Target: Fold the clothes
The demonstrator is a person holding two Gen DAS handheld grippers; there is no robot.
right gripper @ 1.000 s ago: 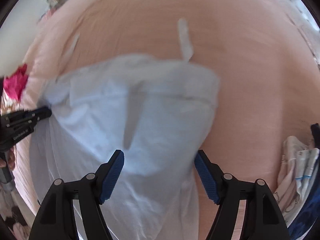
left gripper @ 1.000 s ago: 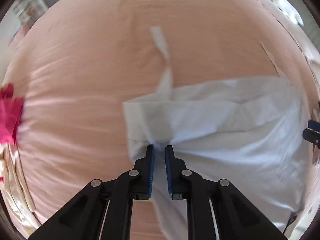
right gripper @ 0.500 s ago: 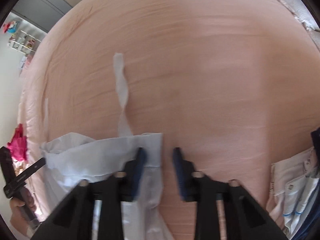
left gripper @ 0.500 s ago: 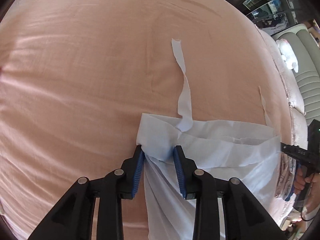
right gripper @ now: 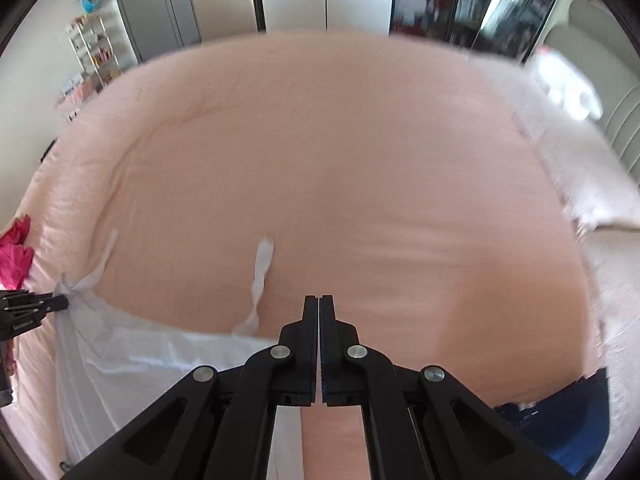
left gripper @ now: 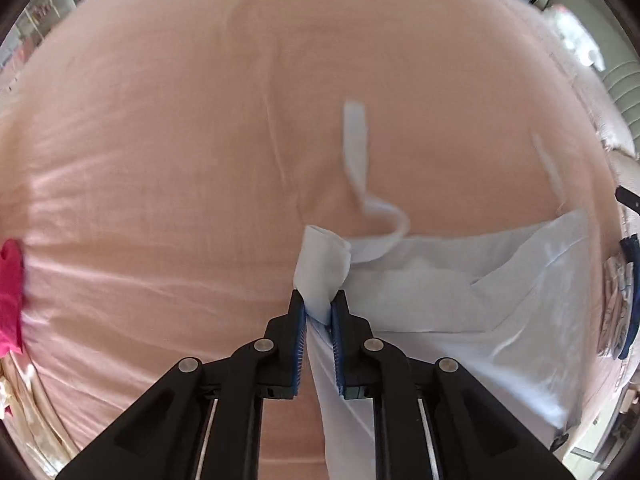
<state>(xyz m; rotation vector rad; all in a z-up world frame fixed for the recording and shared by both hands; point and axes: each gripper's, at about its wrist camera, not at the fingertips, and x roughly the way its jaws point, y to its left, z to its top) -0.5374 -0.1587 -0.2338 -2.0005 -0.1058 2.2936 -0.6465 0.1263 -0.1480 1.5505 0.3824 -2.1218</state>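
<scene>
- My left claw (left gripper: 319,307) points straight down over the bed (left gripper: 160,160), its blue pads closing on a bunched corner of the pale blue garment (left gripper: 460,292); cloth fills the gap between them and hangs below.
- My right claw (right gripper: 319,304) is fully closed. Its pads meet with nothing visible between them, though the garment's top edge runs behind the fingers, so a thin pinch of hem could be hidden there.
- The garment lies spread on the pink bed near its front edge, stretched between the two claws, with one thin strap (left gripper: 356,148) trailing up across the sheet and a second strap (left gripper: 548,164) farther right.
- A red cloth (left gripper: 10,296) sits at the bed's left edge; a patterned bundle (left gripper: 614,304) lies at the right, well apart from the garment.
- Step in hand, as I judge it: taking the top corners, ready for the first fold.
- Next move calls for a sure right-hand grip on the opposite corner, both corners lifted evenly, and the straps kept from tangling as the cloth is laid over.
</scene>
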